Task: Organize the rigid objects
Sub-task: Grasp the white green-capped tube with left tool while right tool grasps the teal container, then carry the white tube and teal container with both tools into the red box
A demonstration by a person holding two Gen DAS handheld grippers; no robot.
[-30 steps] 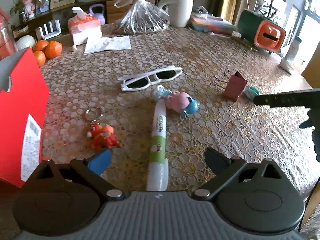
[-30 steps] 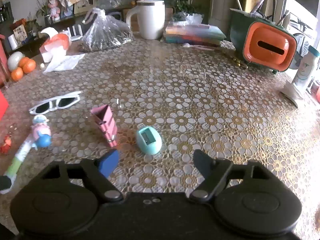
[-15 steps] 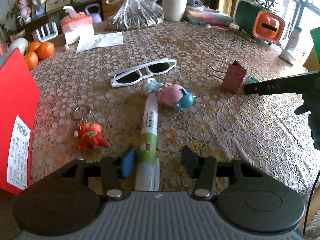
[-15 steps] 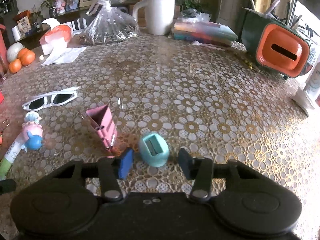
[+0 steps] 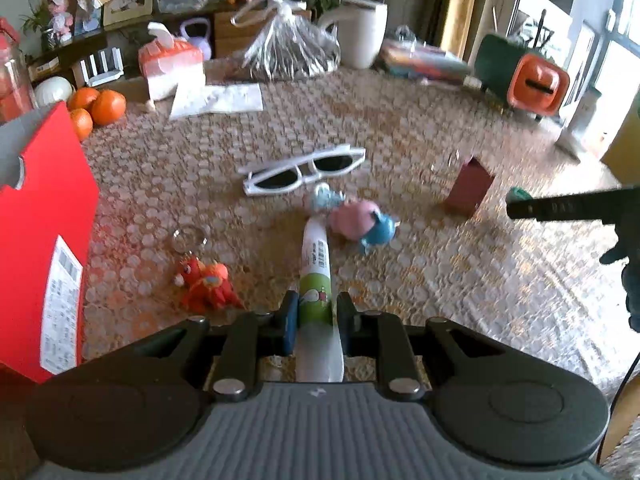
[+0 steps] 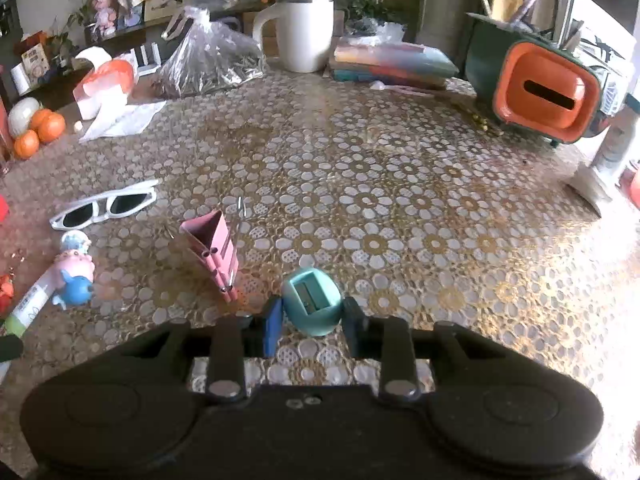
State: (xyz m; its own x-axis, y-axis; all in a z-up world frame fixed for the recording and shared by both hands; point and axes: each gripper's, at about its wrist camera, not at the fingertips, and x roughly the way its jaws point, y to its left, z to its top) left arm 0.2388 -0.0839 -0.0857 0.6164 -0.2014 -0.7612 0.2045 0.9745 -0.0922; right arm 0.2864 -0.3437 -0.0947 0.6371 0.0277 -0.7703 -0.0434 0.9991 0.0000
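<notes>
Left gripper jaws just closing, gripping; right gripper likewise

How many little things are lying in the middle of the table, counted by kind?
Toy figures: 2, a pink and blue one and a red keychain one
Sunglasses: 1
Tubes: 1
Binder clips: 1
Teal pencil sharpeners: 1
Total: 6

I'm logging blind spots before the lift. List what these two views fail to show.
- Left wrist view: the near end of the pen runs under the left tongs housing.
- Left wrist view: the red box is cut by the left edge; its label is blurred.
- Right wrist view: the underside of the teal sharpener between the right tongs is hidden.
</notes>
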